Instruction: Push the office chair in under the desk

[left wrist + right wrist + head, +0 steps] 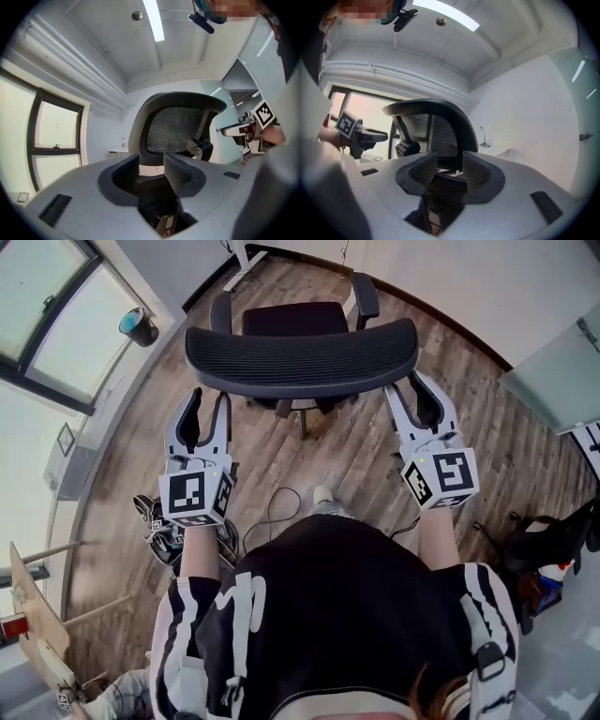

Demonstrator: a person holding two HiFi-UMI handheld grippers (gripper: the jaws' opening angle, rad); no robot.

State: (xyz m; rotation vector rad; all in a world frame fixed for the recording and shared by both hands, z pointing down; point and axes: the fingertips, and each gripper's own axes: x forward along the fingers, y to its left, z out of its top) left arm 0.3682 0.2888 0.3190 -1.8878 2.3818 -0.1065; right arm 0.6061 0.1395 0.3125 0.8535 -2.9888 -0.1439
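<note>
A black office chair stands on the wood floor in front of me, its mesh backrest [300,357] towards me and its seat [295,317] beyond. My left gripper [210,399] hangs just under the backrest's left end, jaws open with nothing between them. Close to the backrest's right end is my right gripper [405,385], also open and empty. In the left gripper view the backrest [176,129] rises just beyond the left gripper [152,164]. The right gripper view shows the backrest [429,133] behind the right gripper [450,166]. I cannot tell whether either gripper touches the chair.
A white desk leg [242,254] stands past the chair at the top. Windows with a teal cup [139,326] on the sill run along the left. Cables [272,512] lie on the floor by my foot [323,495]. Dark bags [548,540] sit at right.
</note>
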